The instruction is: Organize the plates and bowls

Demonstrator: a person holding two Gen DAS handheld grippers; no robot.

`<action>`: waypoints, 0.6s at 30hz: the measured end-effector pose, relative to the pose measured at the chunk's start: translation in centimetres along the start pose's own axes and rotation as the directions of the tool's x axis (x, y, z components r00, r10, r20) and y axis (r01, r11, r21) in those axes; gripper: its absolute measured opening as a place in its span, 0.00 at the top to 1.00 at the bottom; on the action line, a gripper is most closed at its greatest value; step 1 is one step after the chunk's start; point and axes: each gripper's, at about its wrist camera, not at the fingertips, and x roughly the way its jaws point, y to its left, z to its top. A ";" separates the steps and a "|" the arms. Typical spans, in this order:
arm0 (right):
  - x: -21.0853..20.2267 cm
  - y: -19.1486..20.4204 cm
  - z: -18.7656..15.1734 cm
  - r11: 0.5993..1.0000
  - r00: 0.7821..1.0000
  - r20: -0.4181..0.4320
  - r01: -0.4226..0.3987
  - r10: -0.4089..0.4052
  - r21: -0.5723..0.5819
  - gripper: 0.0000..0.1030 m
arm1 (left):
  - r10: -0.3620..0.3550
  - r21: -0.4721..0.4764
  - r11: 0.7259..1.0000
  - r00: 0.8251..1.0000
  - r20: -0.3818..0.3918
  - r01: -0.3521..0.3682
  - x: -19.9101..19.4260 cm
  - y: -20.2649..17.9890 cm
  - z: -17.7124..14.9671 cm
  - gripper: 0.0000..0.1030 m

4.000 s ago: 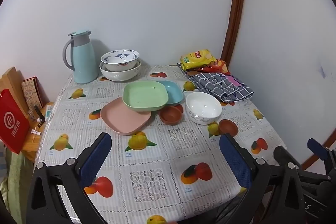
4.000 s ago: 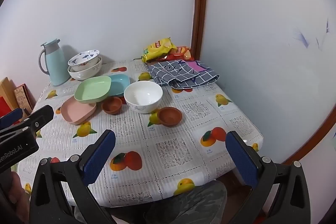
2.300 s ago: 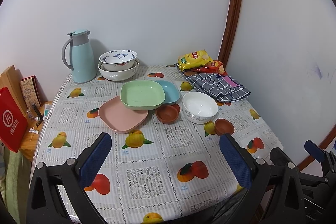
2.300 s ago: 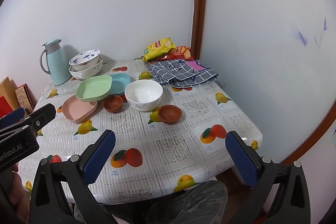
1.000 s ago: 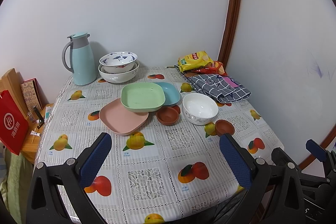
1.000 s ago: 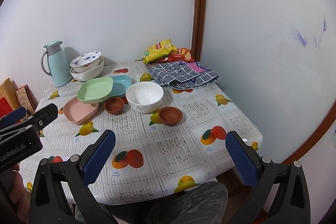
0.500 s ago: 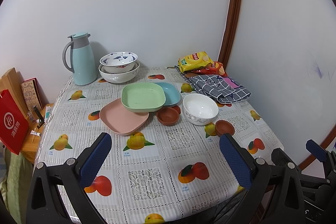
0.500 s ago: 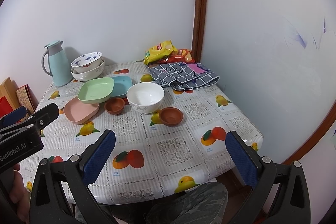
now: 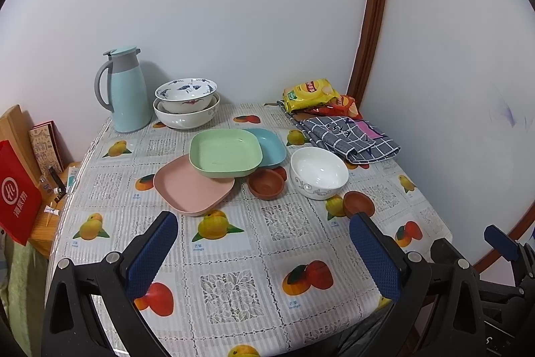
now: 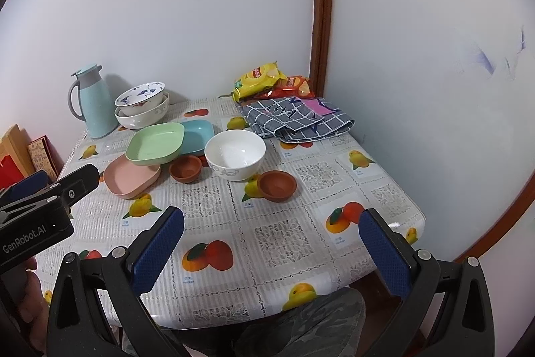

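A green plate lies across a pink plate and a blue plate mid-table. A white bowl stands to their right between two small brown bowls, one to its left and one nearer the front. Two patterned bowls are nested at the back. My left gripper is open and empty above the table's front. My right gripper is open and empty above the front right; the white bowl lies ahead of it.
A light blue jug stands at the back left. Snack bags and a folded checked cloth lie at the back right by the wall corner. A red bag and boxes sit off the table's left edge.
Both grippers have shifted only slightly; the views have drifted a little. No dish has moved.
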 end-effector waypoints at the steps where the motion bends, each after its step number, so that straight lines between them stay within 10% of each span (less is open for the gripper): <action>1: 0.2 0.0 0.0 1.000 1.000 -0.002 0.001 -0.001 0.001 0.00 | -0.001 -0.001 1.000 1.000 -0.002 0.001 0.2 0.0 0.0 0.00; 18: 4.4 2.1 0.7 0.999 0.998 -0.044 -0.041 0.041 0.006 0.00 | 0.034 -0.064 0.997 0.997 -0.073 -0.039 4.9 4.0 -0.2 0.00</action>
